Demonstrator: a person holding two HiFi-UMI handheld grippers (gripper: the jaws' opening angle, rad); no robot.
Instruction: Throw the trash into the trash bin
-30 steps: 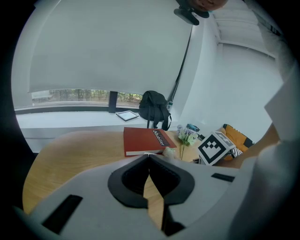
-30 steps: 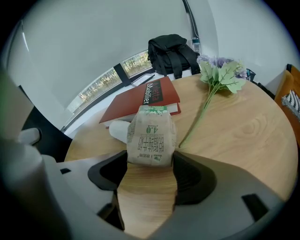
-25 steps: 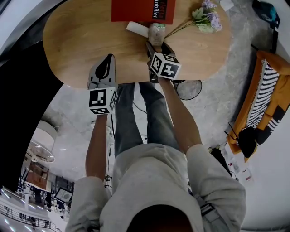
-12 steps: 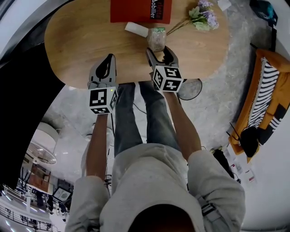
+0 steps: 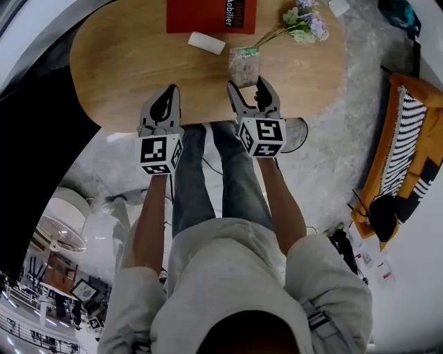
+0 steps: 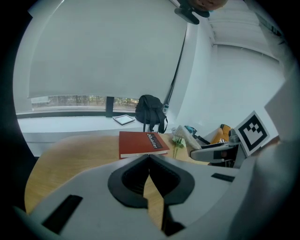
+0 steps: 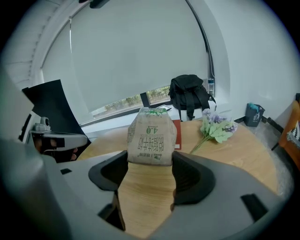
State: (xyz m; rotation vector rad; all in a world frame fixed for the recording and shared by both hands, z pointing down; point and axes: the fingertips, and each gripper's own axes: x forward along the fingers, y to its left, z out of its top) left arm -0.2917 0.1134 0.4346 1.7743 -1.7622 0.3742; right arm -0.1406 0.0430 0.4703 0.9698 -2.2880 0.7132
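My left gripper (image 6: 150,157) has its jaws shut tip to tip with nothing between them, and it hangs over the near edge of the table (image 5: 118,62). My right gripper (image 7: 150,160) has its jaws wide apart. The carton (image 7: 151,137), the trash here, stands upright on the table right at their mouth, framed by the two tips but not clamped. I cannot tell whether a tip brushes it. My right view alone shows the green print on the carton's face and my left gripper off at the left edge. My left view does not show the carton, though it catches the right gripper's marker cube (image 6: 253,133) at its right. Both gripper views show a black backpack (image 7: 190,96) behind the table by the window, which the head view does not show. Only the head view shows a white block (image 5: 206,43) lying just beside the red book (image 5: 208,15), an orange seat (image 5: 408,104) with a striped cushion well off to the right, and my own legs under the table edge. By count there are two grippers, one carton, one book, one bunch of flowers (image 5: 301,22), one white block, one backpack and one table.
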